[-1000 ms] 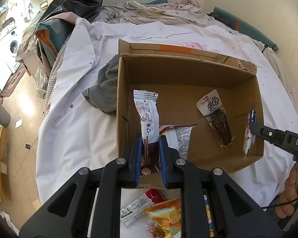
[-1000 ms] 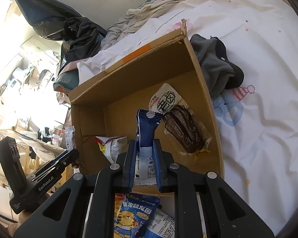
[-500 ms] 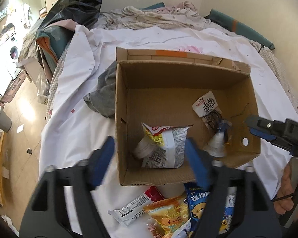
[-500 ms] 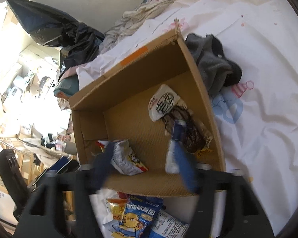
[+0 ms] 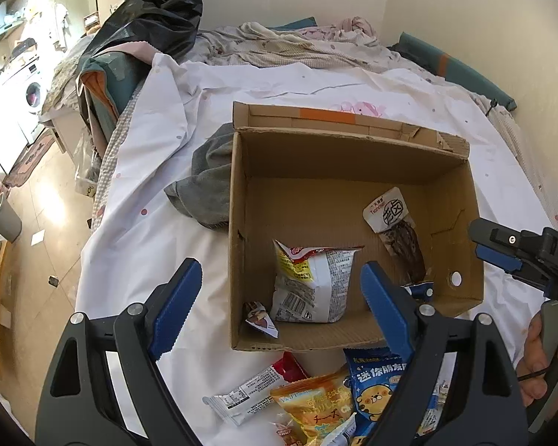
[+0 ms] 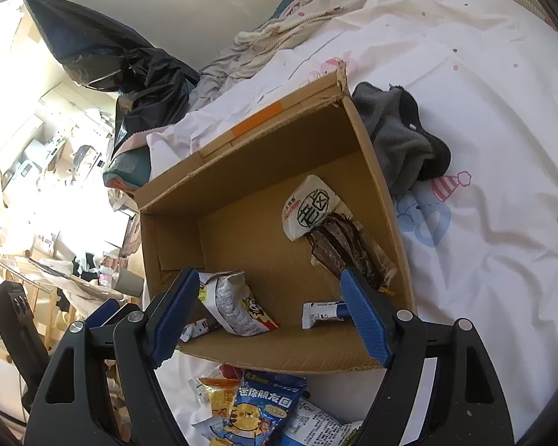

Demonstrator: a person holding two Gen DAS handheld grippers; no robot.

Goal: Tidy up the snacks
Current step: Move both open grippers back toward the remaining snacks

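White sheet [image 5: 137, 260]; cardboard box [image 5: 353, 156] holds chip bag [image 5: 312, 286], dark jerky pack [image 5: 401, 238], small wrappers; both tongs wide, empty

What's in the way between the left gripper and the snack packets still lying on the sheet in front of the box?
Nothing visible. The left gripper is open above the cardboard box's near wall, and the white bar packet and orange cheese packet lie uncovered just below it.

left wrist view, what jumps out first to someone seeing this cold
The open cardboard box sits mid-frame on the white sheet, with a silver-and-yellow snack bag standing inside near its front wall and a dark jerky pack lying flat to the right. Closer to the camera, the left tool hangs open over the box's front, with a pile of loose snack packets on the sheet just below.
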